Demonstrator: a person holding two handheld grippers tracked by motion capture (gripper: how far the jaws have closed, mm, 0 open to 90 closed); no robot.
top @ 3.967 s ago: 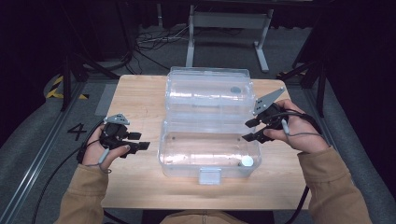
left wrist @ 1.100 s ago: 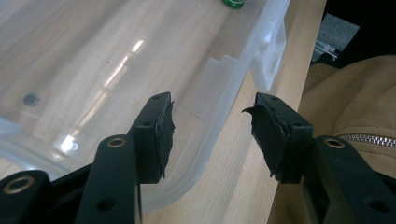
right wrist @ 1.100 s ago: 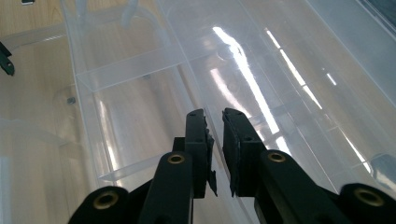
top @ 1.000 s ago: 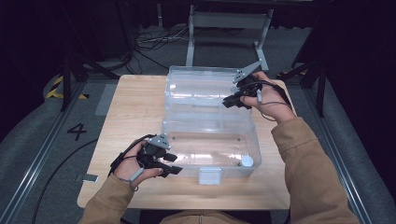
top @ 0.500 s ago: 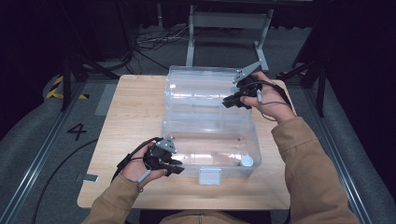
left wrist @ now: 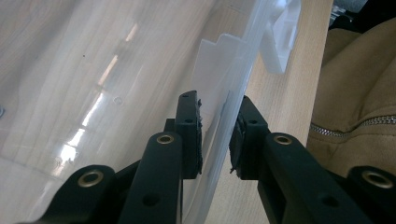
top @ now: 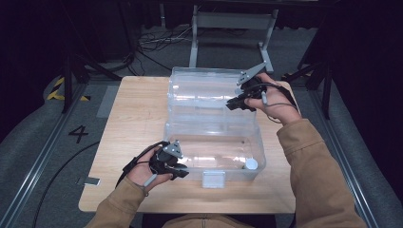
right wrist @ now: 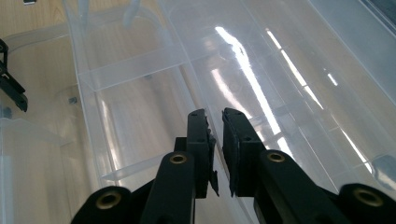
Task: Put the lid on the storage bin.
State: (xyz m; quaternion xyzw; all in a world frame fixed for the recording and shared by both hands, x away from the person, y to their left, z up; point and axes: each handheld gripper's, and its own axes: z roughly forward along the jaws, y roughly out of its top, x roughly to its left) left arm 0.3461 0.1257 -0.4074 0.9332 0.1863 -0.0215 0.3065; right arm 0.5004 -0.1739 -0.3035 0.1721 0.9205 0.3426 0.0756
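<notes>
Two grippers at work on one clear plastic storage box (top: 214, 142), which sits mid-desk (top: 128, 123) with its hinged lid (top: 204, 90) laid open on the far side. Left gripper (top: 178, 167) at the box's near-left corner: jaws have just been closing and now stand one inside, one outside the front wall (left wrist: 219, 126), pads against the plastic, so clamped on the wall. White latch (top: 213, 179) hangs at the middle of the front rim. Small white round piece (top: 251, 164) lies in the near-right corner. Right gripper (top: 236, 102) at the lid's right edge: jaws nearly together, a narrow gap between them; whether they pinch the lid rim I cannot tell.
</notes>
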